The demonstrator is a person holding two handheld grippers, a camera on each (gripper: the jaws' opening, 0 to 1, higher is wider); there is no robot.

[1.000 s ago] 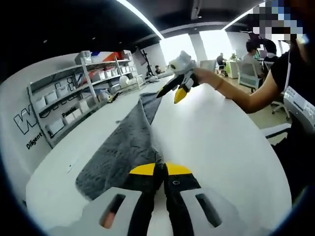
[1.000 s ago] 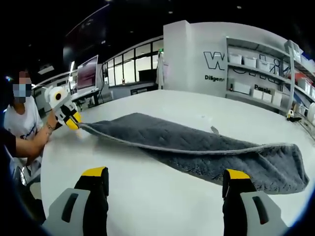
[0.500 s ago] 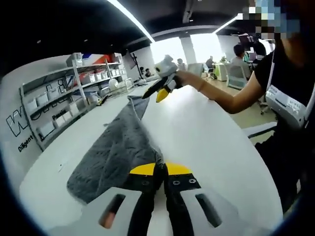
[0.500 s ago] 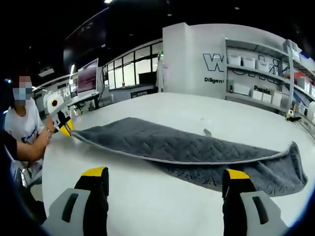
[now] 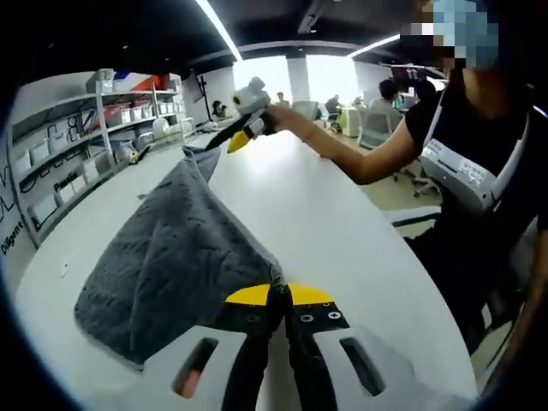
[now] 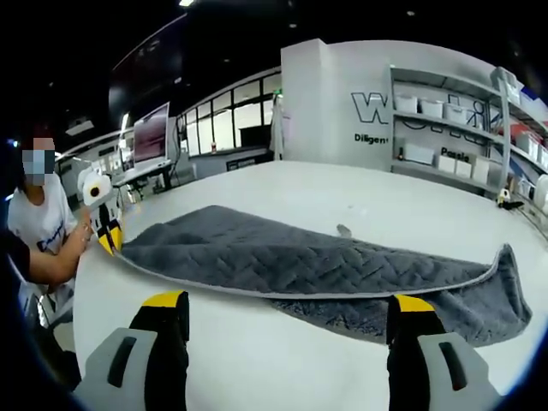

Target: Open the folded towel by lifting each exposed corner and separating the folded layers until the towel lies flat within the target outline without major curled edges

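Observation:
A grey quilted towel (image 6: 300,257) lies lengthwise on the white table (image 6: 282,360), its upper layer lifted off the lower one along the near edge. My left gripper (image 5: 278,295) is shut on a corner of that upper layer, and the towel (image 5: 171,257) fans out to the left ahead of it. In the right gripper view the left gripper (image 6: 104,229) sits at the towel's left end. My right gripper (image 6: 287,317) stands open above bare table, short of the towel's edge. In the left gripper view the right gripper (image 5: 238,137) hovers by the towel's far corner (image 5: 201,156). The towel's right end (image 6: 507,257) curls upward.
Shelves with white bins (image 6: 445,111) stand along the wall beyond the table. The person's arm (image 5: 360,154) reaches across the table's right side. Desks, chairs and seated people (image 5: 390,94) fill the background. A monitor (image 6: 151,128) stands behind the left end.
My left gripper has drawn the held corner sideways, so the upper layer spreads wider over the lower one. The towel's far right end has risen into a curl. The right gripper stays open.

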